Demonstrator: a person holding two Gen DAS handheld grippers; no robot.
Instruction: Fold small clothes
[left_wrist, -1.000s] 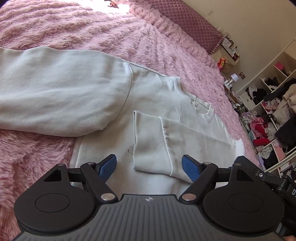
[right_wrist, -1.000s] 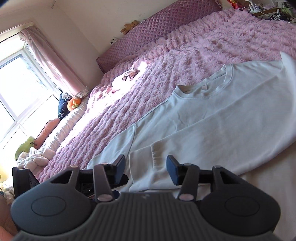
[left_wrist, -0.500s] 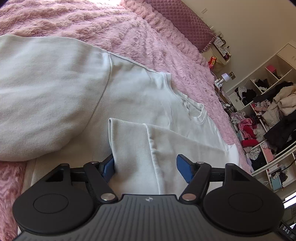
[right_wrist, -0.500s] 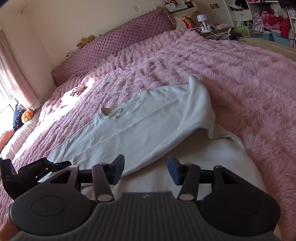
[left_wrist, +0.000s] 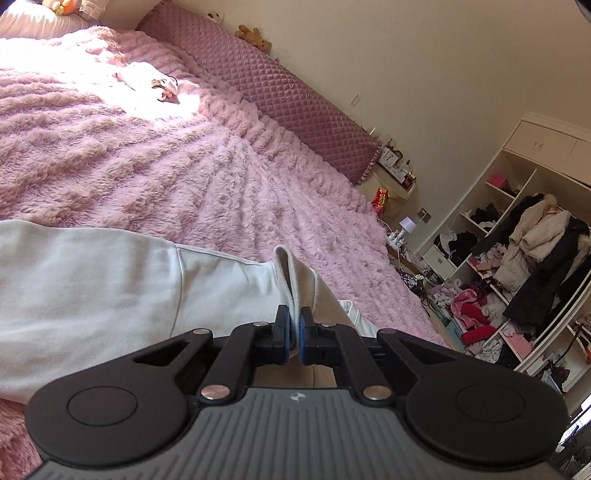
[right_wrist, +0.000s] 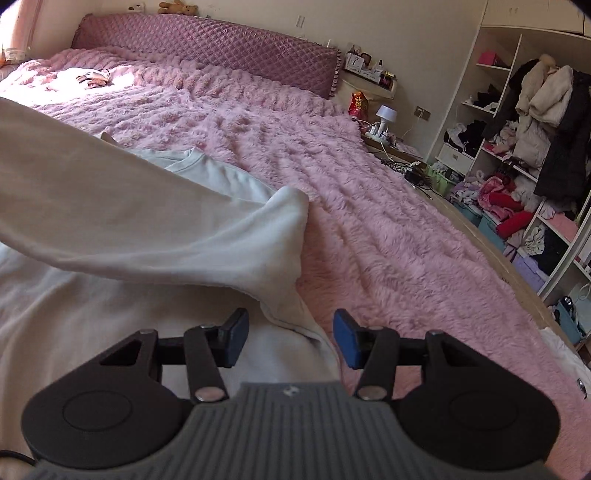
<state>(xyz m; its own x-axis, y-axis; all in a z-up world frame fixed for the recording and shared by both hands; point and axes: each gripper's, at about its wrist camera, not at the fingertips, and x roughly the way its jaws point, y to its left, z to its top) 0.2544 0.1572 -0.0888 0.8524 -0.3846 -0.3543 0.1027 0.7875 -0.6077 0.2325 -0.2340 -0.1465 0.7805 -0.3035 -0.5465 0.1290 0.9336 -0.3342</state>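
Observation:
A white long-sleeved sweatshirt (left_wrist: 92, 295) lies on a fluffy pink bed cover (left_wrist: 147, 166). My left gripper (left_wrist: 294, 325) is shut on the ribbed sleeve cuff (left_wrist: 291, 269), which stands up out of the jaws, lifted off the bed. In the right wrist view the raised sleeve (right_wrist: 110, 206) stretches across the left side above the sweatshirt's body (right_wrist: 74, 314). My right gripper (right_wrist: 291, 328) hovers low over the garment's right edge. Its jaws are closing with a fold of white fabric (right_wrist: 295, 317) between them, and the pads do not touch it.
A quilted mauve headboard (right_wrist: 221, 44) closes the far end of the bed. A small pale cloth (left_wrist: 159, 81) lies in the sun patch. To the right are a nightstand with a lamp (right_wrist: 386, 114) and open shelves stuffed with clothes (right_wrist: 535, 129).
My left gripper closed on the sleeve cuff and rose with it. My right gripper swung from the cuff area to the garment's right edge and narrowed slightly.

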